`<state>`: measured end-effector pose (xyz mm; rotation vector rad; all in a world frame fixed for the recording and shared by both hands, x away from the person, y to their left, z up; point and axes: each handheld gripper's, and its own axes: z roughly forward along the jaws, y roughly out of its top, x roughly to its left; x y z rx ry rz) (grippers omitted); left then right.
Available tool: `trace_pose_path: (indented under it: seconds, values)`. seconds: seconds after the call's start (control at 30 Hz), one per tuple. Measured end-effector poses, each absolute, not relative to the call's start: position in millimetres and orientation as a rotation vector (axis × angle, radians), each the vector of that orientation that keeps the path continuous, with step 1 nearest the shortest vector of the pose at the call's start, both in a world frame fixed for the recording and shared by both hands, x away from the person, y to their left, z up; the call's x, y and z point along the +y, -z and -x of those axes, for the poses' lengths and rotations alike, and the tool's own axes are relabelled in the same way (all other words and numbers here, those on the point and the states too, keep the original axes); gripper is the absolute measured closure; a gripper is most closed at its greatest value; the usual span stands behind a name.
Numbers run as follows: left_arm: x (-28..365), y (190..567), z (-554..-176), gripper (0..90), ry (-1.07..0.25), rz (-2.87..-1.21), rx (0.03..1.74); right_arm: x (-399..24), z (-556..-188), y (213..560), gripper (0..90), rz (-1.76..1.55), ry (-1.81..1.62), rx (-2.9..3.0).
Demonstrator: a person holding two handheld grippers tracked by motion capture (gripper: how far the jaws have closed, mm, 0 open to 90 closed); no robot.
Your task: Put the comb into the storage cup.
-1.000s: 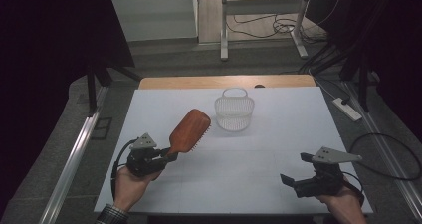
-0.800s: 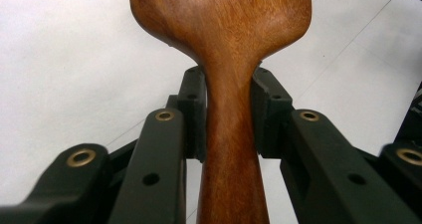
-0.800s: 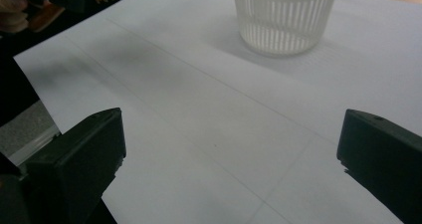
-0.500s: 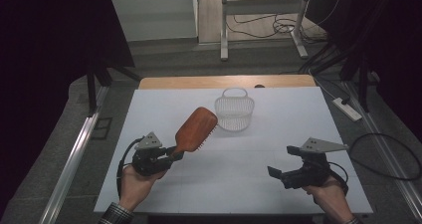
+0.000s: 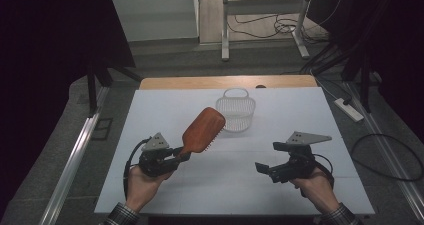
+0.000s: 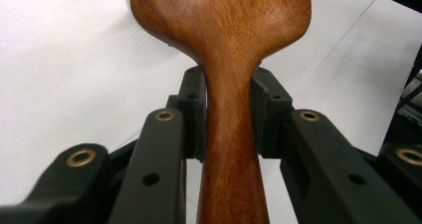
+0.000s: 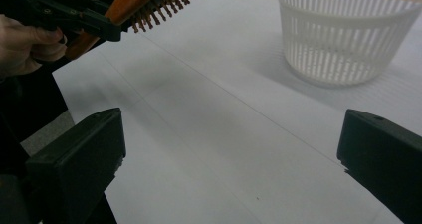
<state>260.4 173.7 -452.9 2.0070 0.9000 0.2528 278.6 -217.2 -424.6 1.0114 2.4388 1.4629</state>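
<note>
Hairbrush (image 5: 202, 130), wooden-backed, shown lifted clear of the table (image 5: 165, 110) with its bristles facing down and toward my right side; its head hangs just short of the white basket (image 5: 236, 110).

Near field: my left gripper (image 5: 172, 157) is clamped on the brush handle. In the left gripper view the 2 pads (image 6: 193, 112) press the narrow neck of the handle from either side, and the oval head rises beyond them. My right gripper (image 5: 265, 169) sits low over the near right part of the table with its jaws spread wide and nothing between them; in the right gripper view they frame bare white table surface, with the brush bristles (image 7: 166, 5) at upper left and the basket (image 7: 343, 35) at upper right.

Middle field: the brush head is tilted up and away from my left hand (image 5: 140, 182), pointing toward the basket.

Far field: the slotted basket stands upright on the table's far half and looks empty.

Progress, as I judge it: pickup is done and the carry is under way. Left to do are bringing the brush over the rim, lowering it in and letting go. My right gripper has no part in the hold so far.
</note>
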Motion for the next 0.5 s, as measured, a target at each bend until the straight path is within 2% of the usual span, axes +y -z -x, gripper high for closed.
trace_pose_path:
  seconds: [0.5]
  values:
    - [156.5, 448.6, -262.5, 70.8, -0.245, -1.986, 0.855, -189.3, -295.6, 416.6, 0.0, -1.025, -1.522, 2.471]
